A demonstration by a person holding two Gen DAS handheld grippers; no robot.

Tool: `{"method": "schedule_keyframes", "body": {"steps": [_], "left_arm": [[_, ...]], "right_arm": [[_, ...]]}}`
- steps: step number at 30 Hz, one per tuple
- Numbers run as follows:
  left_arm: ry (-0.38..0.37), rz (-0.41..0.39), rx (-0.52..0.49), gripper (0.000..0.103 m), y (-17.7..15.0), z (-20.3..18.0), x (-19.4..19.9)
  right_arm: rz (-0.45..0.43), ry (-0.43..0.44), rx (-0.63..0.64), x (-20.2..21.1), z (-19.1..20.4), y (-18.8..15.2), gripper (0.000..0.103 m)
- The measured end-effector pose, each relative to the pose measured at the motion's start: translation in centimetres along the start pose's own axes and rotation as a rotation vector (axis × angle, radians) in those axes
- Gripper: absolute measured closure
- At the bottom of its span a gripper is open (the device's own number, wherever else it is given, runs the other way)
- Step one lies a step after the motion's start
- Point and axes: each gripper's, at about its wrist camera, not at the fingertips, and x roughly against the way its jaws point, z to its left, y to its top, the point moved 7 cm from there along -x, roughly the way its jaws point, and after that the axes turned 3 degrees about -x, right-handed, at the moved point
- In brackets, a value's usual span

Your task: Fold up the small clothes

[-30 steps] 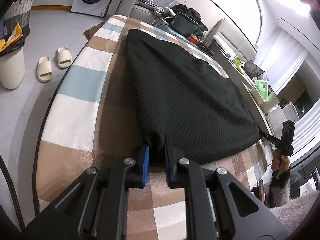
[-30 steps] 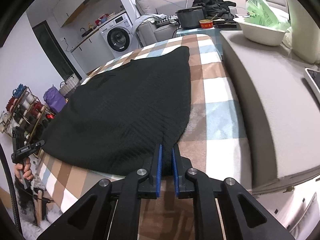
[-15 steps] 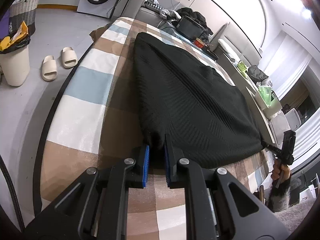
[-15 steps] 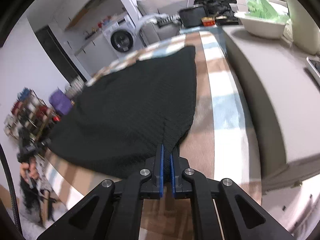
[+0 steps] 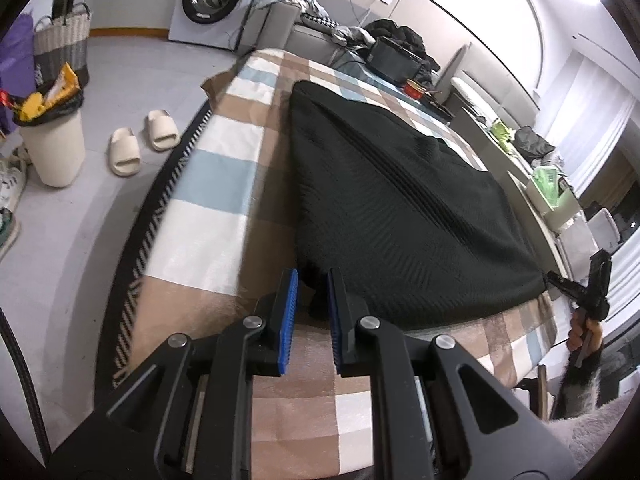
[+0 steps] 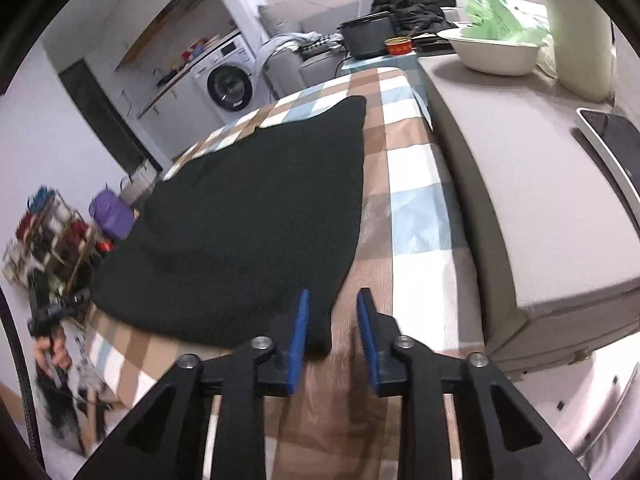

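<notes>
A white basin on the ledge beside the table holds a green bag; my left tongs pinch a near corner of the black knit garment spread across the checked table; my right tongs have just been opening, the other near corner lying loose between them, gripped a moment ago.
</notes>
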Motion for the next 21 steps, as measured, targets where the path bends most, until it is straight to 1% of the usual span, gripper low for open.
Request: {"method": "schedule_keyframes", "body": {"steps": [1,2,3,4,5,9,11,12,14,15,16,17,18,19,21], "left_arm": [[0.016,-0.006,-0.005,0.088,0.2,0.0,0.3],[0.031,-0.016,-0.01,0.08,0.5,-0.1,0.6],[0.04,-0.025,-0.011,0.074,0.7,-0.2,0.9],[0.05,-0.03,-0.01,0.063,0.9,-0.2,1.1],[0.059,-0.037,-0.008,0.056,1.1,-0.3,1.3],[0.085,-0.078,-0.016,0.047,2.3,-1.4,1.8],[0.097,-0.091,-0.023,0.04,2.7,-2.1,1.7],[0.098,-0.094,-0.026,0.038,3.0,-2.6,1.5],[0.102,-0.091,-0.033,0.028,3.5,-3.6,0.9],[0.108,-0.089,-0.035,0.026,3.9,-4.3,0.5],[0.106,-0.089,-0.039,0.023,4.1,-4.9,0.3],[0.097,-0.091,-0.049,0.022,4.4,-5.9,-0.1],[0.089,-0.093,-0.061,0.02,4.5,-6.7,-0.4],[0.081,-0.095,-0.074,0.017,4.7,-7.6,-0.7],[0.062,-0.09,-0.104,0.014,4.9,-9.5,-1.6]], "right_arm": [[-0.001,0.008,-0.004,-0.3,0.2,0.4,0.07],[-0.003,0.014,-0.006,-0.4,0.3,0.6,0.062],[-0.006,0.017,-0.008,-0.7,0.4,0.9,0.058],[-0.006,0.022,-0.008,-1.0,0.7,1.2,0.058],[-0.006,0.029,-0.008,-1.2,0.9,1.4,0.058],[0.009,0.032,-0.021,-2.6,1.3,2.0,0.058],[0.021,0.028,-0.033,-3.3,1.2,2.2,0.057],[0.021,0.03,-0.039,-3.3,1.2,2.3,0.057],[0.019,0.043,-0.053,-3.4,1.2,2.4,0.058],[0.018,0.042,-0.059,-3.4,1.2,2.5,0.058],[0.011,0.051,-0.05,-3.1,1.5,2.6,0.061],[-0.004,0.056,-0.024,-2.7,2.0,2.7,0.074],[-0.018,0.058,-0.008,-2.3,2.3,2.7,0.082],[-0.038,0.068,0.009,-1.8,2.7,2.8,0.085],[-0.038,0.067,0.018,-1.4,2.6,2.9,0.085]]}}
